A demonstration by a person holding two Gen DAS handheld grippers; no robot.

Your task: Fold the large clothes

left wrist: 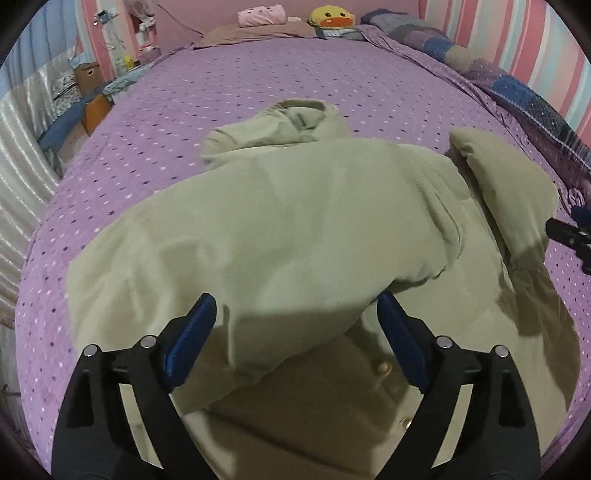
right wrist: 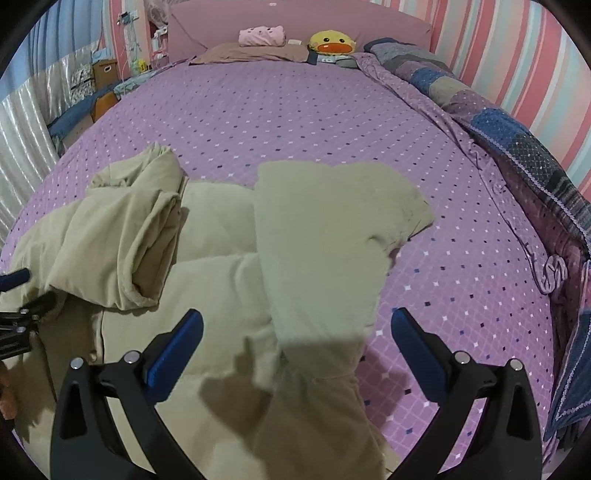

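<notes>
A large beige padded jacket [left wrist: 295, 229] lies on the purple dotted bed [left wrist: 184, 110]. Its left sleeve is folded across the body, and its hood [left wrist: 295, 114] points toward the headboard. My left gripper [left wrist: 295, 332] is open just above the jacket's lower part, holding nothing. In the right wrist view the jacket's right sleeve [right wrist: 325, 236] lies bent over the body [right wrist: 207, 229]. My right gripper [right wrist: 295, 347] is open above the base of that sleeve, empty. The right gripper's tip also shows at the right edge of the left wrist view [left wrist: 569, 236].
Folded patchwork quilt [right wrist: 517, 140] runs along the bed's right side by the striped wall. A yellow duck plush [right wrist: 330, 42], a pink folded item [right wrist: 262, 35] and a pillow sit at the headboard. Boxes and clutter [left wrist: 88, 77] stand left of the bed.
</notes>
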